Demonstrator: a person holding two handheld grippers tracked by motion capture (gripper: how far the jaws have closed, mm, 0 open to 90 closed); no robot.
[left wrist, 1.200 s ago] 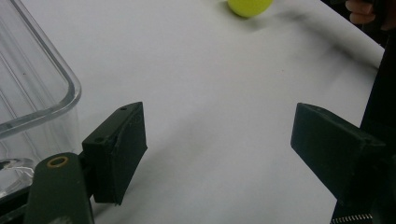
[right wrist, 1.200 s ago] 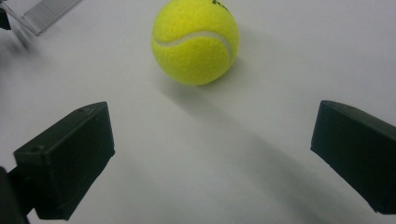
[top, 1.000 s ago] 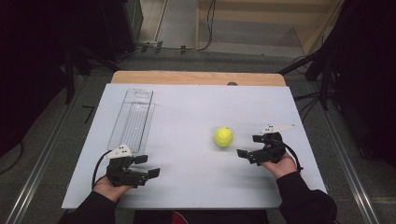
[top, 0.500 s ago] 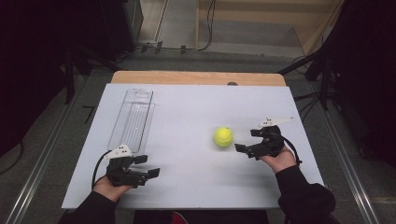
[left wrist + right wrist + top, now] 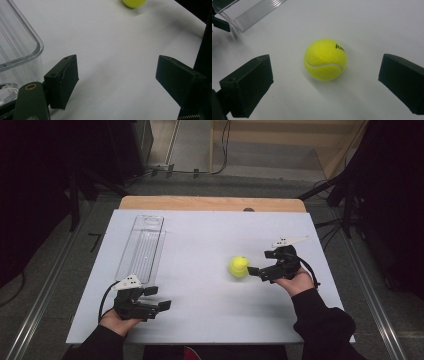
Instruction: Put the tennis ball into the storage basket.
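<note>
Looking like a lab or recording rig: white-covered worktop (image 5: 210, 245) standing between metal floor rails (image 5: 40, 295), cables (image 5: 195, 170) trailing across bare grey floor, dark equipment looming around.

left gripper (image 5: 156, 298) jaws wide apart, low over table; right gripper (image 5: 260, 263) jaws spread, pointing left.

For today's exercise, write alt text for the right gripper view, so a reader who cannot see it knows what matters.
A yellow tennis ball sits on a white table, centred ahead of the open right gripper, whose two black jaws stand wide apart on either side without touching it. The end of a clear plastic tray lies at the upper left.
</note>
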